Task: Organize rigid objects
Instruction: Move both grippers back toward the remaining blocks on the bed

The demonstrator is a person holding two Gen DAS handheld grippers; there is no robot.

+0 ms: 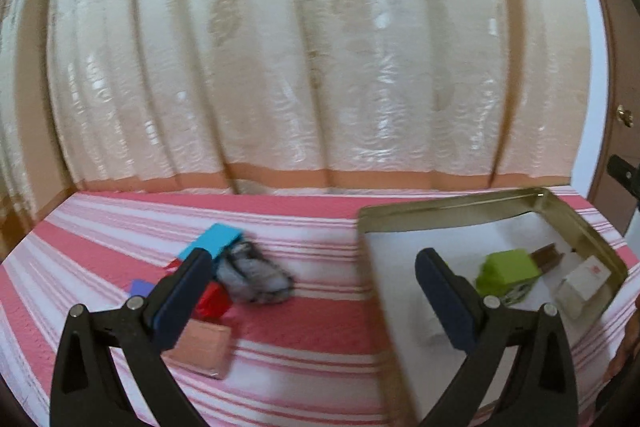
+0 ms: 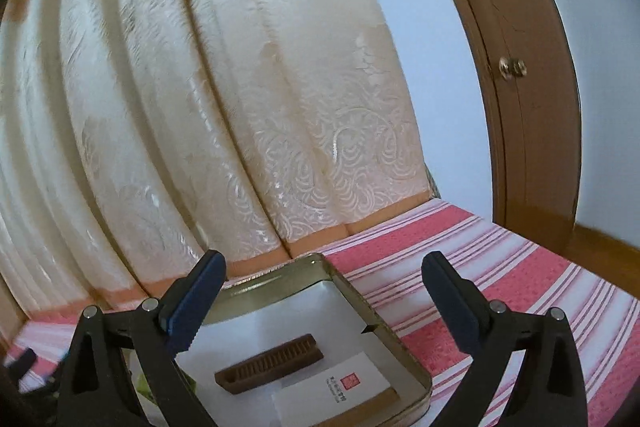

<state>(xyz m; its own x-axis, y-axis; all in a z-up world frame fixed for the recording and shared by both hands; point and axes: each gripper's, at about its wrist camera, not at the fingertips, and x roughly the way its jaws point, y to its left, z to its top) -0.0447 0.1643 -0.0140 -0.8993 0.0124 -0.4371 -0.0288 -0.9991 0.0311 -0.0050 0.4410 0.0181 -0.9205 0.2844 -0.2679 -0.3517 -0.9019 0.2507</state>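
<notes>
Tin (image 2: 376,311) rim under wide-jawed, empty right gripper (image 2: 320,301); left gripper (image 1: 312,287) likewise wide.

Left gripper (image 1: 312,267) wide apart, right gripper (image 2: 322,271) likewise, both empty.

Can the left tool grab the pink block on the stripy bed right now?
Probably yes. The left tool is open and empty, and the pink block lies in the open on the bedspread, right by one finger, with nothing on top of it.
</notes>
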